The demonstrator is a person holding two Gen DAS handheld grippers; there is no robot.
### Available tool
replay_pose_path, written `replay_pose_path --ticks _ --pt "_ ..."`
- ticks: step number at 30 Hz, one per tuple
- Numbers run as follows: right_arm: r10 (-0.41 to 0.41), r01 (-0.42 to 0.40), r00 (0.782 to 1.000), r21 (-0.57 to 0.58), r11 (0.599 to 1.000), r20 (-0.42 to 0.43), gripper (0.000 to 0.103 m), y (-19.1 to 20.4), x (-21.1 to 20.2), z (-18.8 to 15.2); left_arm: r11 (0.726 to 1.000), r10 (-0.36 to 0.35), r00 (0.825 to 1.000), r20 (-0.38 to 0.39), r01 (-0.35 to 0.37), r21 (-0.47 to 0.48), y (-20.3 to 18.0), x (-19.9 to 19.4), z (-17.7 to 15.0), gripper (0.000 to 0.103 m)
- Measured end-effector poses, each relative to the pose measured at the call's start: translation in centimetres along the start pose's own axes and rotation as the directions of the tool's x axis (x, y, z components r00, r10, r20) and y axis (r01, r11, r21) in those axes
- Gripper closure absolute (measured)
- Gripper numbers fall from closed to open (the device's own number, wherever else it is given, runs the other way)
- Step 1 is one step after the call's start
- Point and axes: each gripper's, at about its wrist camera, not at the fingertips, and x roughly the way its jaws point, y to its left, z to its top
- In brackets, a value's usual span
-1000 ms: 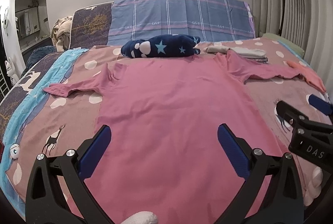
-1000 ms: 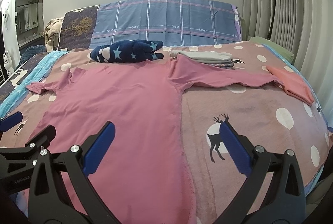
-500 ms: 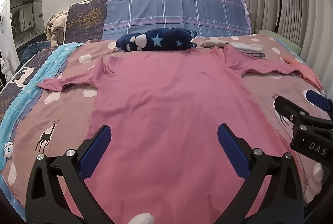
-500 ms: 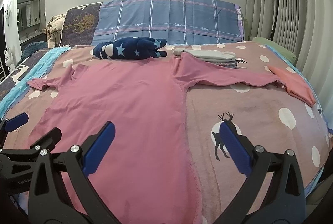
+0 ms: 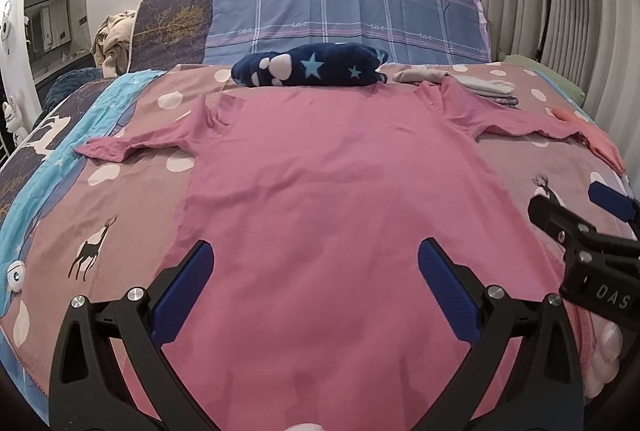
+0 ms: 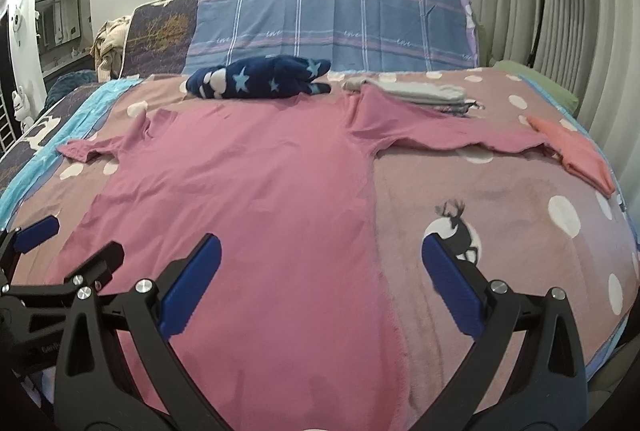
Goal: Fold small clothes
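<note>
Both the left gripper and right gripper are held wide open, empty, above the hem of the pink long-sleeved shirt spread flat on the bed. The hem corners should be pinched squarely before folding.

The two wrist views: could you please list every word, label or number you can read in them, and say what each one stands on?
"love": woven script, repeated along the stripes of the blue plaid pillow.
"DAS": white letters on the black body of the right gripper, cut off at the edge of the left wrist view.
Faint lettering on the body of the left gripper in the right wrist view: too blurred to read.
No numbers or signs.
</note>
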Motion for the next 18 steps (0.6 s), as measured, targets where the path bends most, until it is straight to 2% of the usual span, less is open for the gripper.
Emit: replay_pose_path --ticks 5,11,15,18 --pt "0.014 -0.014 1.000 -0.020 1.000 -0.021 0.002 1.0 0.7 -0.4 0.999 0.037 0.999 0.024 -0.036 -0.018 1.0 -0.2 -0.2 0.001" --pt "0.027 -0.028 1.000 -0.038 0.999 -0.016 0.002 2.2 0.8 -0.3 0.995 0.059 0.992 0.111 -0.050 -0.084 2.8 -0.9 -0.4 0.001" --pt "0.030 -0.030 0.999 -0.048 0.998 -0.017 0.002 2.7 1.0 -0.3 0.996 0.065 0.993 0.094 -0.060 -0.062 3.0 -0.4 -0.1 0.001" --pt "0.030 -0.031 0.999 -0.052 0.998 -0.020 0.002 3.1 1.3 -0.2 0.998 0.042 0.997 0.058 -0.039 -0.055 3.4 0.2 -0.1 0.001"
